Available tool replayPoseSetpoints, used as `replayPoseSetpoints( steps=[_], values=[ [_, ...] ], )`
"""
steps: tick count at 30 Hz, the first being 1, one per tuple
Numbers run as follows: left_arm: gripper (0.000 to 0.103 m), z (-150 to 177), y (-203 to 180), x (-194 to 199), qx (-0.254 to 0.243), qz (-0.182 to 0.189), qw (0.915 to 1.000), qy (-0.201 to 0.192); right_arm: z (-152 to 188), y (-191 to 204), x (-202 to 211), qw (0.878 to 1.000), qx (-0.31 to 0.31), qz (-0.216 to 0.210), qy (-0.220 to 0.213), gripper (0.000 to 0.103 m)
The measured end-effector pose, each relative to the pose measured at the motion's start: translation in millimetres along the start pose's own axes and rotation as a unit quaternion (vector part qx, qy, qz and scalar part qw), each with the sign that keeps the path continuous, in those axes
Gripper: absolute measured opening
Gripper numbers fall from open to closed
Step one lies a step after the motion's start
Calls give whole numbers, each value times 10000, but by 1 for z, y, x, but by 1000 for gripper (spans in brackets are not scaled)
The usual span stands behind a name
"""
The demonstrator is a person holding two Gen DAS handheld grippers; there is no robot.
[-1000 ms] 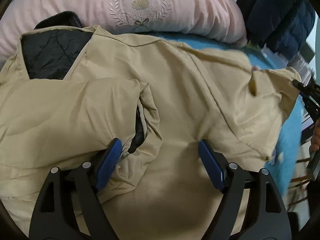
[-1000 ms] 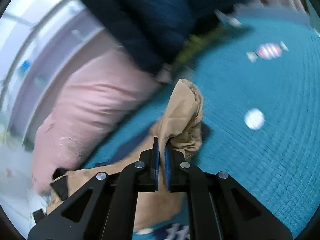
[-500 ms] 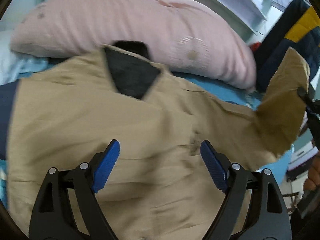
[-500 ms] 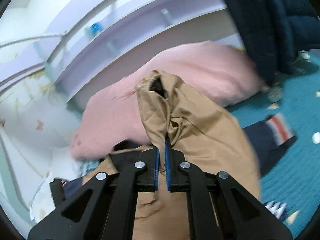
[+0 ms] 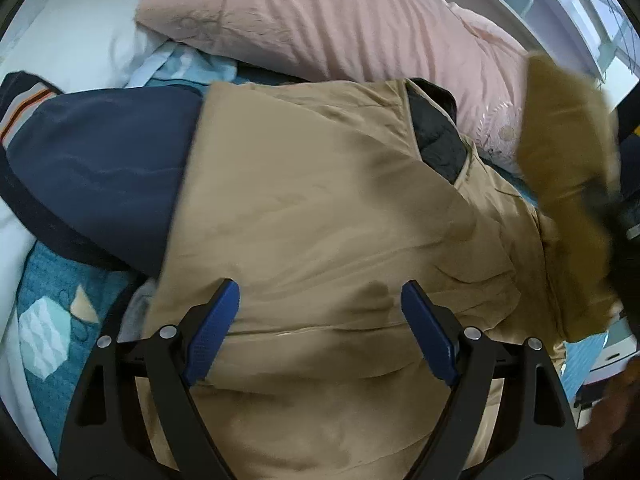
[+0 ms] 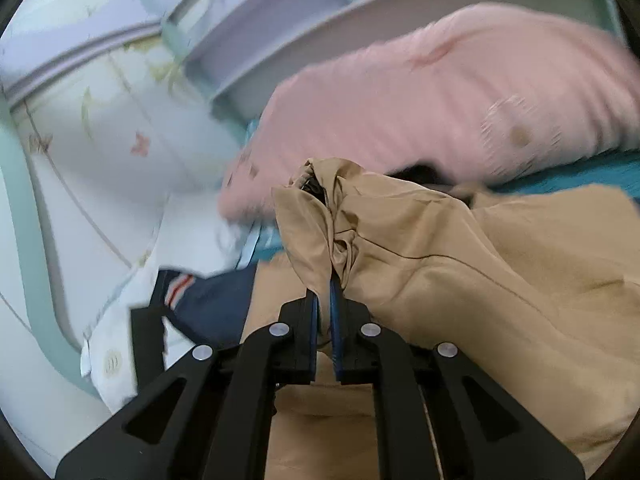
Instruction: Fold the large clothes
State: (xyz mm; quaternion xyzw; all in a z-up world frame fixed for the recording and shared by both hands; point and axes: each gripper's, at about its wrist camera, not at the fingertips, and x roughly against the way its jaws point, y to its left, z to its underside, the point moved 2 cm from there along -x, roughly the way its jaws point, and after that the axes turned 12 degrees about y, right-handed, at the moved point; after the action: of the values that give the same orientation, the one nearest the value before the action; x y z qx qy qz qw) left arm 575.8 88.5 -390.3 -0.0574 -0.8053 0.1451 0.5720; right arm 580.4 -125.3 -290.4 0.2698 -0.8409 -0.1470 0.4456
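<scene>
A large tan jacket (image 5: 320, 216) with a black quilted lining (image 5: 436, 148) lies spread on the bed. My left gripper (image 5: 320, 320) is open and empty, its blue pads low over the jacket's body. My right gripper (image 6: 325, 296) is shut on the end of the jacket's tan sleeve (image 6: 316, 220) and holds it raised above the jacket body (image 6: 500, 280). In the left wrist view the raised sleeve (image 5: 568, 152) shows blurred at the right edge.
A pink pillow (image 5: 340, 20) lies behind the jacket, also in the right wrist view (image 6: 440, 100). A navy jacket with striped cuff (image 5: 92, 176) lies left, partly under the tan one. A white pillow (image 5: 76, 48) and teal bedspread (image 5: 52, 312) are at left.
My right gripper has carried the sleeve up and leftward over the jacket body. My left gripper has swung left, bringing the navy jacket and white pillow into view.
</scene>
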Motion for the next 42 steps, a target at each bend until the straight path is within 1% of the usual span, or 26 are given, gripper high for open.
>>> replayPoseSetpoints(
  steps=[3, 5, 8, 11, 14, 15, 16, 17, 18, 21, 22, 24, 25, 26, 28, 30, 32, 34, 35, 36, 37, 38, 39, 40, 41, 42],
  values=[
    [83, 1, 11, 5, 61, 5, 10000, -36, 14, 4, -37, 9992, -36, -5, 409, 8],
    [83, 1, 15, 8, 73, -24, 10000, -47, 25, -1, -57, 9975, -120, 44, 688, 8],
    [84, 2, 23, 12, 103, -83, 9999, -66, 37, -4, -73, 9961, -210, 31, 856, 9],
    [84, 2, 27, 18, 121, -99, 9998, -127, 41, 3, -79, 9960, -188, -29, 872, 9],
    [84, 2, 31, 20, 186, -98, 9997, -135, 47, 8, -92, 9933, -18, 173, 1139, 13],
    [84, 3, 31, 22, 199, -104, 9996, -144, 48, 9, -92, 9933, -33, 148, 1148, 14],
    [84, 4, 32, 24, 215, -98, 9996, -158, 48, 10, -90, 9937, -32, 85, 1113, 19],
    [84, 4, 33, 26, 229, -80, 9995, -186, 48, 12, -88, 9936, -2, -14, 1133, 27],
    [84, 4, 33, 28, 248, -71, 9994, -222, 48, 14, -89, 9931, 11, -93, 1170, 27],
    [85, 5, 35, 38, 358, -49, 9988, -319, 50, 19, -89, 9920, -30, -269, 1233, 33],
    [85, 6, 34, 42, 360, -65, 9988, -332, 50, 20, -87, 9919, 18, -228, 1246, 38],
    [85, 6, 32, 49, 329, -89, 9986, -403, 50, 22, -80, 9925, 49, -107, 1217, 44],
    [85, 6, 30, 54, 310, -83, 9984, -458, 49, 24, -73, 9930, 53, -69, 1177, 44],
    [86, 5, 28, 57, 302, -57, 9983, -499, 47, 26, -64, 9940, 86, 4, 1094, 45],
    [86, 2, 20, 62, 249, 9, 9981, -563, 41, 27, -33, 9968, 230, 42, 764, 45],
    [87, -4, 8, 62, 119, 100, 9983, -566, 35, 20, -3, 9986, 289, 147, 426, 46],
    [87, -11, -11, 59, -34, 205, 9982, -558, 27, -1, 24, 9991, 166, 335, 205, 46],
    [87, -19, -32, 53, -189, 372, 9980, -485, 18, -40, 43, 9984, -193, 480, 232, 45],
    [87, -23, -43, 49, -274, 465, 9976, -442, 16, -54, 46, 9975, -330, 554, 293, 37],
    [87, -27, -55, 46, -339, 604, 9968, -387, 13, -75, 49, 9962, -478, 620, 391, 31],
    [87, -32, -69, 41, -390, 885, 9949, -290, 11, -90, 51, 9952, -555, 658, 474, 23],
    [87, -37, -83, 34, -439, 1224, 9914, -151, 10, -100, 51, 9943, -608, 698, 533, 19],
    [87, -41, -91, 28, -457, 1374, 9894, -66, 8, -115, 51, 9929, -677, 718, 665, 15],
    [87, -44, -101, 18, -556, 1337, 9895, 21, 8, -123, 50, 9925, -712, 688, 721, 11],
    [87, -47, -111, 4, -755, 1102, 9909, 138, 7, -134, 47, 9919, -767, 569, 837, 10],
    [87, -48, -114, -7, -849, 903, 9919, 266, 6, -140, 42, 9908, -806, 446, 986, 10]
  ],
)
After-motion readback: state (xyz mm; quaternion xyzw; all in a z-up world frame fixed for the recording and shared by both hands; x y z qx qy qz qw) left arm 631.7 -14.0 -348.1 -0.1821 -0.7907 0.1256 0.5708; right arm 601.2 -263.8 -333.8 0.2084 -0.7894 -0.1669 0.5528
